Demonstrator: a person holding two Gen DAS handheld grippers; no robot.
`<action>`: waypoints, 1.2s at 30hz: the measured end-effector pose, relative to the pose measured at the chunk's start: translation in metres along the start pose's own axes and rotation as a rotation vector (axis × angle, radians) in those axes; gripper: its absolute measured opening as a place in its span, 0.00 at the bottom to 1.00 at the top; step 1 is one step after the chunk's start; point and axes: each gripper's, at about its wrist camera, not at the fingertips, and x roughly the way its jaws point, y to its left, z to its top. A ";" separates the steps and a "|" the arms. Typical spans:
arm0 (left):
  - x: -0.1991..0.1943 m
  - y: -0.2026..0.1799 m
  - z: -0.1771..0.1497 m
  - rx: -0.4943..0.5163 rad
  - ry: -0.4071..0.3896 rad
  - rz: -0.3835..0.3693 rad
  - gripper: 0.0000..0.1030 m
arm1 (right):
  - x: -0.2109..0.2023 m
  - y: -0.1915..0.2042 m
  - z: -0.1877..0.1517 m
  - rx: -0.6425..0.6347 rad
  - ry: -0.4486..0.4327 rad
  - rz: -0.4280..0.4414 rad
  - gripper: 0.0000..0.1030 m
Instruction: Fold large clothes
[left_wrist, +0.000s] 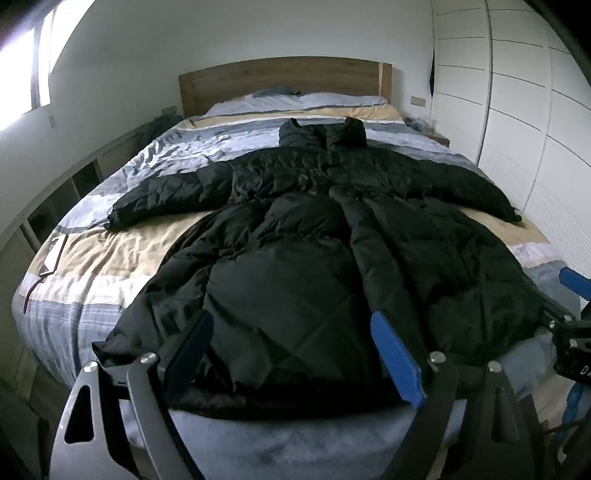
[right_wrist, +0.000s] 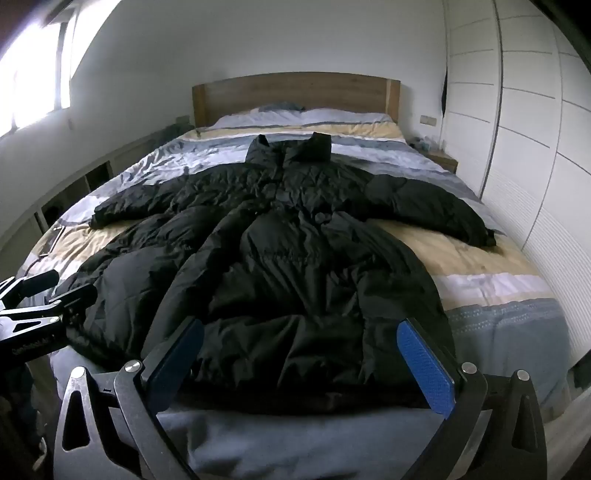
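Bedroom light is dim and bluish, and the striped bed (left_wrist: 110, 258) fills both of my wrist views, with a wooden headboard (left_wrist: 284, 79) at the far end and white wardrobe doors (left_wrist: 524, 122) along the right. A black puffer coat (left_wrist: 314, 229) lies spread front-up on the duvet, collar (right_wrist: 288, 149) toward the headboard and hem at the foot edge nearest me, so its long axis runs straight away from both grippers. Both sleeves are flung out sideways: one reaches left (left_wrist: 166, 199), the other right (right_wrist: 443, 210).

My left gripper (left_wrist: 295, 354) hovers over the hem, jaws spread wide with nothing between them. My right gripper (right_wrist: 303, 365) is just as wide apart and empty, also above the hem. Each shows at the edge of the other's view, so they sit side by side.

Folding has not begun, as I judge it. The left sleeve falls to my left hand and the right sleeve to my right; each lies well up the bed, a long forward reach.
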 end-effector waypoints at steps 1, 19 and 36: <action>0.000 0.000 0.000 0.001 -0.001 0.001 0.85 | 0.000 0.000 0.000 -0.009 0.008 -0.008 1.00; 0.004 -0.005 0.001 0.010 0.000 0.006 0.85 | 0.000 0.001 0.000 -0.006 0.007 -0.004 1.00; 0.001 -0.006 0.000 0.020 0.003 0.007 0.85 | 0.000 0.003 -0.002 -0.007 0.013 -0.005 1.00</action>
